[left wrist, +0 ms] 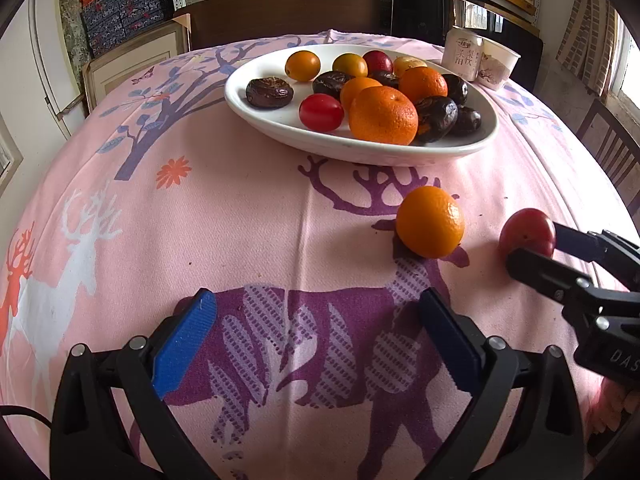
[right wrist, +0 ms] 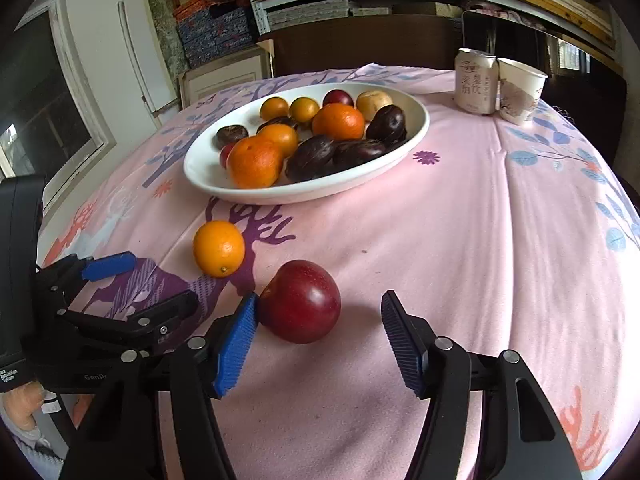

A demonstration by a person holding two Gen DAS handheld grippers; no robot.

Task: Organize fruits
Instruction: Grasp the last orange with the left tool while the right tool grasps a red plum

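A white oval plate (left wrist: 360,152) (right wrist: 320,194) at the far side of the pink tablecloth holds oranges, small red and yellow fruits and dark dates. A loose orange (left wrist: 430,222) (right wrist: 219,248) lies on the cloth in front of it. A dark red plum (left wrist: 526,228) (right wrist: 300,300) rests on the cloth between the fingers of my right gripper (right wrist: 320,304) (left wrist: 538,244). The left blue pad touches the plum and the right pad stands apart from it. My left gripper (left wrist: 320,320) (right wrist: 156,280) is open over the purple deer print with nothing between its pads.
A drink can (left wrist: 462,54) (right wrist: 476,80) and a paper cup (left wrist: 498,64) (right wrist: 520,88) stand at the far right of the table. Dark chairs and shelves of boxes lie beyond the far edge. A hand shows at the lower left of the right wrist view.
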